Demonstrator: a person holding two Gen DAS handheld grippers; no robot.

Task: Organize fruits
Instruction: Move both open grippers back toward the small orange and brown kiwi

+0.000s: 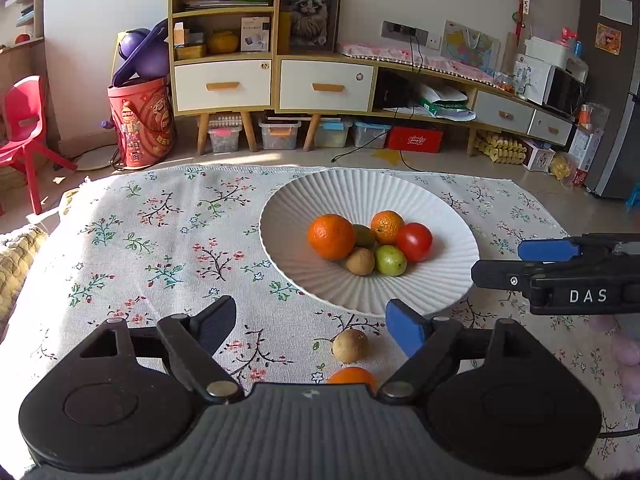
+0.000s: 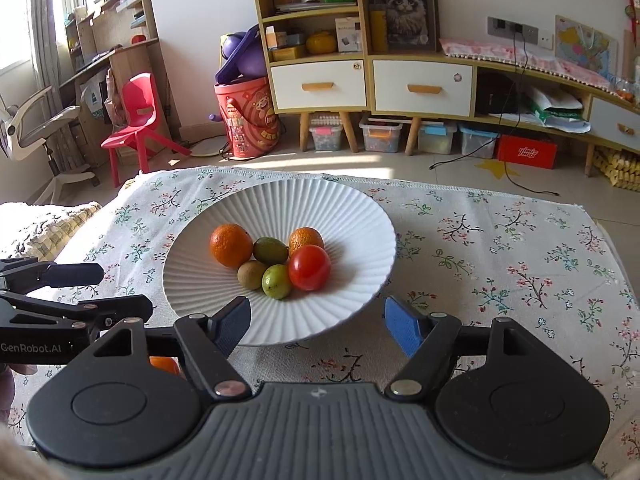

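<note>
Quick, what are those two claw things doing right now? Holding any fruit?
Left hand-held gripper: open, holding nothing; a small brown fruit lies on the cloth between its fingers.
Right hand-held gripper: open, holding nothing.

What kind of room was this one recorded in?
Most likely a home living room. A yellow-and-white cabinet on wooden legs holds household odds and ends, a framed cat picture leans beside it, and a child's red plastic chair stands near the floral tablecloth.
</note>
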